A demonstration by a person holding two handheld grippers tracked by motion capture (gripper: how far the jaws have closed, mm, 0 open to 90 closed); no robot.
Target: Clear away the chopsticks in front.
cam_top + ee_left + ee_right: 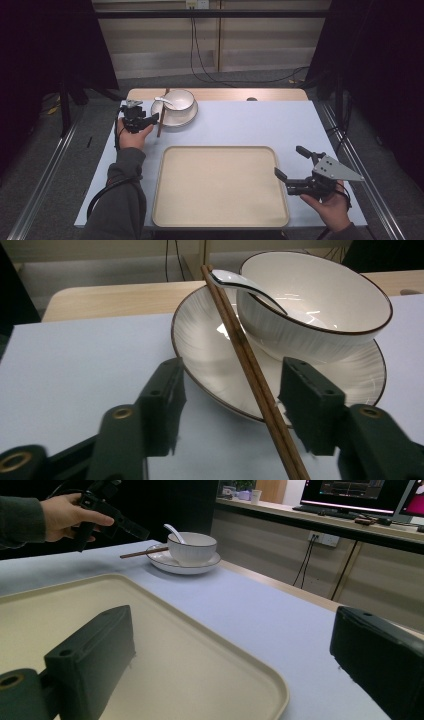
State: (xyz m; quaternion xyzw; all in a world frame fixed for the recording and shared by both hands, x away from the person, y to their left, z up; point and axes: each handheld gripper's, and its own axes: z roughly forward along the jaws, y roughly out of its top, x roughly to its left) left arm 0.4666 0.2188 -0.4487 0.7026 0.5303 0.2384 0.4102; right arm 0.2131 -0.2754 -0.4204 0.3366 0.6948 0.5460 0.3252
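left gripper view puts your left gripper (pixel 230 405) astride the chopsticks (pixel 250 370), jaws apart and not pressing them. they lean on the plate (pixel 210 347) rim at 9 o'clock of the bowl (pixel 320 315), spoon (pixel 240 284) inside. your right gripper (pixel 295 167) gapes wide at 3 o'clock of the tray (pixel 220 185).

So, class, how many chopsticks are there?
2: both chopsticks lie together, far ends propped on the plate rim beside the bowl, near ends between the left gripper fingers.

I could read no text, label, brand or number anywhere; the far monitor's (pixel 360 492) screen was too blurred.
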